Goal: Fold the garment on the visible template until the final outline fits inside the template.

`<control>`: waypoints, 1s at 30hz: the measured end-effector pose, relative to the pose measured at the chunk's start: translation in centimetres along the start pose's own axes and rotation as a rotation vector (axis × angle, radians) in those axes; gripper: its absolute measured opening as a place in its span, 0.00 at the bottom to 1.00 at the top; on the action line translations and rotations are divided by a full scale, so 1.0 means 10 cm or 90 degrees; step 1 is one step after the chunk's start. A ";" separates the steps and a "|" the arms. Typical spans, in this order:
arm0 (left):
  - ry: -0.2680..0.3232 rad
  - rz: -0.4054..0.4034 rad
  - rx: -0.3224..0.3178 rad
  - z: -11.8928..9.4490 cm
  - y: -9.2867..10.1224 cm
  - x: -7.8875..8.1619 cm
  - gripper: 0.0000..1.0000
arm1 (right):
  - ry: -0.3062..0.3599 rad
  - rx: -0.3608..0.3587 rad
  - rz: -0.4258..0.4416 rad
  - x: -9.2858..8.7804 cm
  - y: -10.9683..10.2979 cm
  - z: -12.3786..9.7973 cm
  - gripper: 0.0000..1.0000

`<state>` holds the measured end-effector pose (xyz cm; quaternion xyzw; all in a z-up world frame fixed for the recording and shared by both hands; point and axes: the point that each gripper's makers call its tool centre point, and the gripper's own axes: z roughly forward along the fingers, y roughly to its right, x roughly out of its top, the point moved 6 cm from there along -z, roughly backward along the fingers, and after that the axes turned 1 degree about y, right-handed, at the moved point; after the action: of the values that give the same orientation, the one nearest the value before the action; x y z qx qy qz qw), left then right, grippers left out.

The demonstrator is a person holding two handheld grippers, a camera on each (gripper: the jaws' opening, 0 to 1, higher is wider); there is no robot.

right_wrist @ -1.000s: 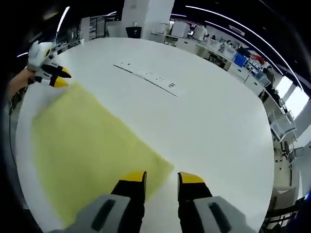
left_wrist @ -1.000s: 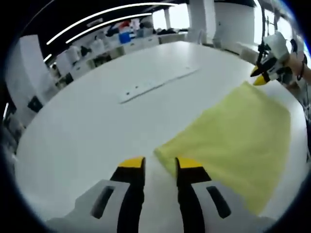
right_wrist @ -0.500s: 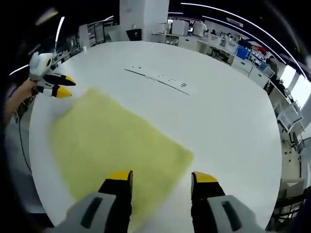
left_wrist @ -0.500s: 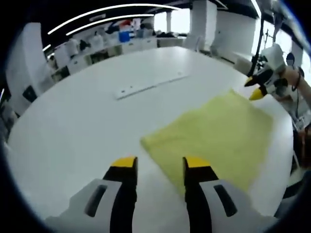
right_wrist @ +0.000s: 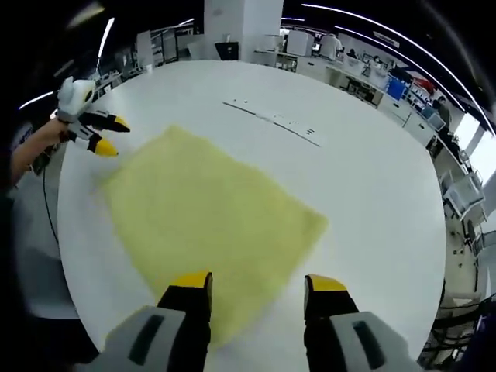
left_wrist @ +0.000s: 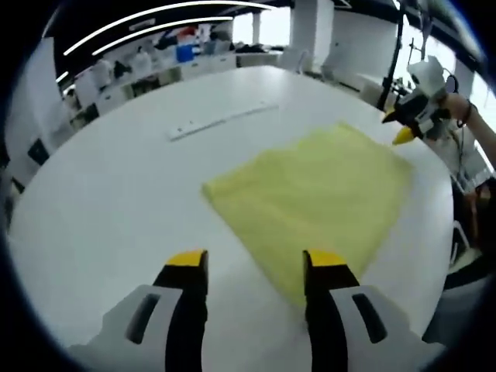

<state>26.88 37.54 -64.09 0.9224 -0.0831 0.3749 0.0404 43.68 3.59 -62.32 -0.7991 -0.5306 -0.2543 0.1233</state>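
1. Left gripper view shows a yellow cloth (left_wrist: 310,201) lying flat on a large white table (left_wrist: 116,186), spread as a rough four-sided shape with one corner toward the camera.
2. The left gripper (left_wrist: 256,267) hangs above the cloth's near edge; its yellow-tipped fingers (left_wrist: 187,262) stand apart and hold nothing, one over bare table, the other over the cloth's near corner.
3. At that view's right edge the right gripper (left_wrist: 403,128) sits just beside the cloth's far corner, held by a hand (left_wrist: 457,116); from here it is too small to tell how its fingers stand.
4. Right gripper view has the same cloth (right_wrist: 209,225) stretching ahead, with the right gripper (right_wrist: 256,287) above its near edge, fingers (right_wrist: 190,283) spread wide and empty.
5. The left gripper (right_wrist: 108,136) appears at the upper left, near the far corner, fingers parted.
6. A long pale strip (right_wrist: 271,120) with small dark marks lies on the table (right_wrist: 372,194) well apart from the cloth.
7. Desks and shelves stand in the room behind.
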 end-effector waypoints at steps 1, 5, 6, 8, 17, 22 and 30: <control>0.000 0.002 0.001 -0.02 0.01 -0.01 0.46 | -0.001 -0.003 0.001 -0.01 -0.02 -0.02 0.45; 0.009 -0.003 -0.012 -0.11 0.08 -0.05 0.46 | -0.008 0.014 -0.004 -0.12 -0.11 -0.10 0.45; 0.007 -0.004 -0.015 -0.13 0.09 -0.07 0.46 | -0.011 0.023 0.004 -0.15 -0.14 -0.12 0.45; 0.005 0.002 -0.017 -0.16 0.13 -0.11 0.46 | -0.010 0.039 0.020 -0.23 -0.21 -0.14 0.45; -0.013 0.002 -0.051 -0.21 0.27 -0.41 0.41 | -0.024 0.071 0.055 -0.57 -0.40 -0.18 0.43; -0.009 -0.021 -0.063 -0.20 0.36 -0.51 0.39 | -0.002 0.078 0.098 -0.67 -0.40 -0.17 0.37; 0.003 -0.054 -0.064 -0.18 0.39 -0.53 0.34 | 0.028 0.094 0.146 -0.75 -0.41 -0.11 0.30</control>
<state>21.18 34.56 -66.47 0.9209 -0.0624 0.3708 0.1025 37.31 -1.19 -65.72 -0.8373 -0.4506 -0.2161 0.2217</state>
